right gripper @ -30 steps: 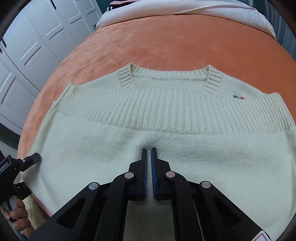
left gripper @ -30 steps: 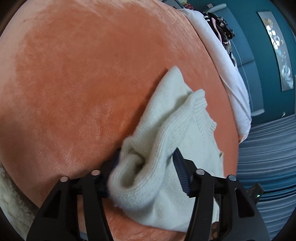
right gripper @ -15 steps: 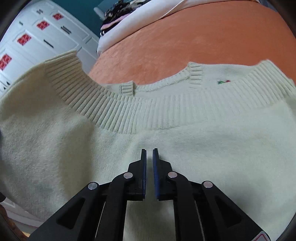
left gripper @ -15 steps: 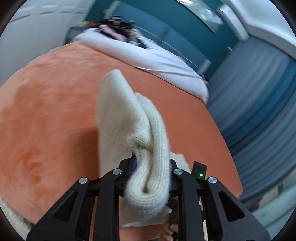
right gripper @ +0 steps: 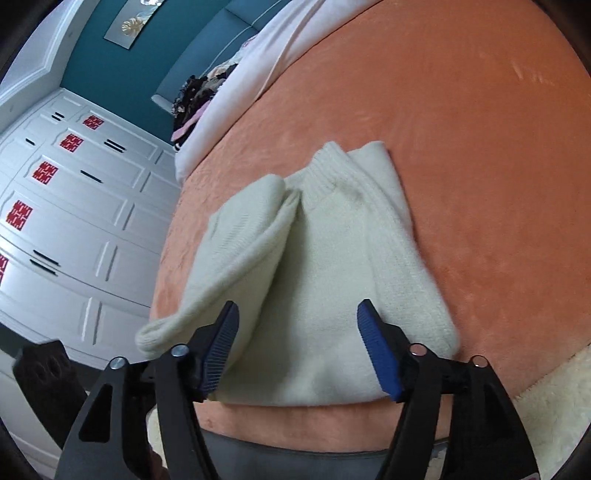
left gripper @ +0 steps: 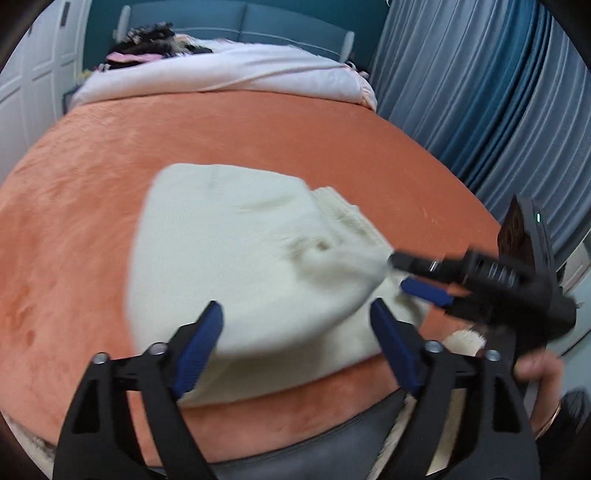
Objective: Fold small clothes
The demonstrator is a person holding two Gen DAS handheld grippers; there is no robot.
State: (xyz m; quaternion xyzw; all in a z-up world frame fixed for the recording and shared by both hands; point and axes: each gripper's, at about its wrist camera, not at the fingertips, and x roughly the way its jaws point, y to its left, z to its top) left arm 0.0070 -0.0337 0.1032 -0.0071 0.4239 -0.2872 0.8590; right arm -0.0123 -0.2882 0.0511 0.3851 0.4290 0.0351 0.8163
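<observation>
A cream knit sweater (left gripper: 236,258) lies folded near the front edge of the orange bedspread (left gripper: 92,177). In the right wrist view the sweater (right gripper: 325,280) shows one side folded over onto the middle, with the ribbed collar at the far end. My left gripper (left gripper: 295,325) is open and empty just above the sweater's near edge. My right gripper (right gripper: 297,325) is open and empty over the sweater's near edge; it also shows in the left wrist view (left gripper: 413,273), blurred, at the sweater's right side.
A white duvet (left gripper: 221,74) and a pile of dark clothes (left gripper: 147,33) lie at the head of the bed. Blue curtains (left gripper: 498,110) hang on the right. White wardrobe doors (right gripper: 66,221) stand on the left. A fluffy cream rug (right gripper: 546,406) lies below the bed's front edge.
My left gripper carried the sweater's side over onto the middle and let go. My right gripper has opened. The sweater went from spread flat to folded.
</observation>
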